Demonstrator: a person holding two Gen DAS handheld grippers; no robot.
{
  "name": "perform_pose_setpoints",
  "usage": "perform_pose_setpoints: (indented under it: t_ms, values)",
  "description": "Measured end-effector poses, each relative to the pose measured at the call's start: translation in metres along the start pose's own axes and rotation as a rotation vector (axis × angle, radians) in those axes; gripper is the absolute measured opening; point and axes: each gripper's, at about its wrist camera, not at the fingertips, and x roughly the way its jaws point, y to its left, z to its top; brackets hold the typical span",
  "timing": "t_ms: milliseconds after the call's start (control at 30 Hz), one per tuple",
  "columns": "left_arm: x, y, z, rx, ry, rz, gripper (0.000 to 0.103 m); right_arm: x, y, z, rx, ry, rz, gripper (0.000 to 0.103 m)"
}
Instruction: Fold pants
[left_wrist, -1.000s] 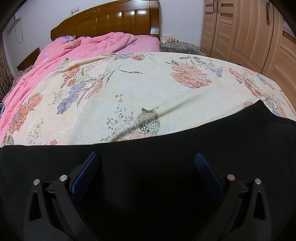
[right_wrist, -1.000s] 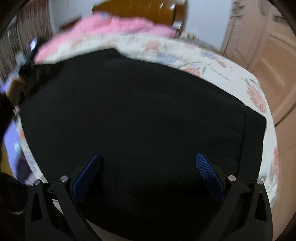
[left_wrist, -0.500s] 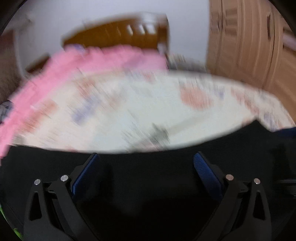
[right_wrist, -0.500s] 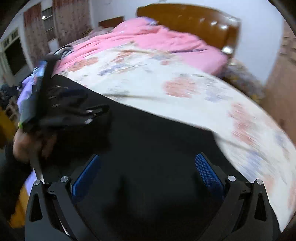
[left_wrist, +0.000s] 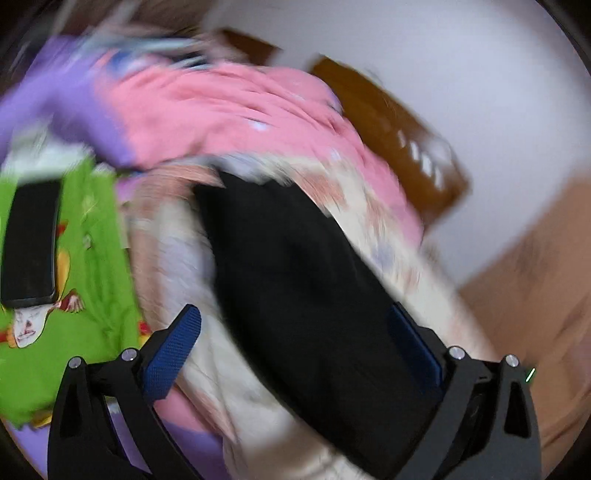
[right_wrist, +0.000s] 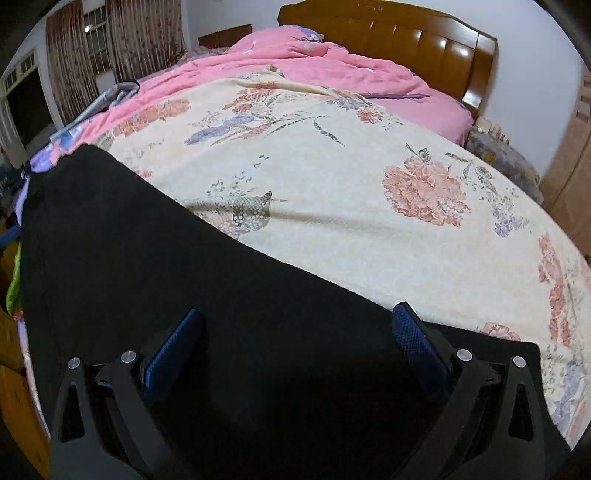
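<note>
With my left gripper (left_wrist: 293, 349) swung from the pants' (right_wrist: 221, 314) middle to their end on the floral bedspread (right_wrist: 369, 221), jaws closing emptily, and my right gripper (right_wrist: 295, 347) spread above them, 1 end-fold comes next.

The pants (right_wrist: 184, 295) are plain black. The bedspread (right_wrist: 369, 229) is cream with pink and lilac flowers. The quilt (right_wrist: 332, 70) is pink, the headboard (right_wrist: 406, 33) glossy brown wood. Each tool carries blue textured pads (right_wrist: 417, 343).
</note>
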Motion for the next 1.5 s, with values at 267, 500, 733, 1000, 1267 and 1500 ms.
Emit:
perform_pose_setpoints:
  t_ms: [267, 500, 733, 1000, 1267, 1500]
  values:
    - [0.035, 0.019, 0.034, -0.061, 0.083, -0.039, 0.081, -0.009, 0.002, -0.004, 0.002, -0.004, 0.0, 0.099]
    - [0.043, 0.047, 0.037, -0.138, 0.091, -0.071, 0.05, -0.009, 0.003, -0.004, 0.002, -0.005, 0.0, 0.099]
    - [0.018, 0.019, 0.034, 0.063, 0.018, 0.068, 0.018, -0.009, 0.003, -0.005, 0.002, -0.005, -0.001, 0.099]
    - [0.029, 0.044, 0.05, -0.04, 0.002, 0.033, 0.043, -0.009, 0.003, -0.005, 0.001, -0.006, -0.004, 0.099]
    - [0.035, 0.054, 0.079, -0.078, -0.032, -0.019, 0.03, -0.009, 0.003, -0.005, 0.002, -0.006, -0.003, 0.099]
    - [0.048, 0.049, 0.074, -0.041, 0.015, -0.013, 0.013, -0.01, 0.003, -0.005, 0.002, -0.007, -0.003, 0.099]
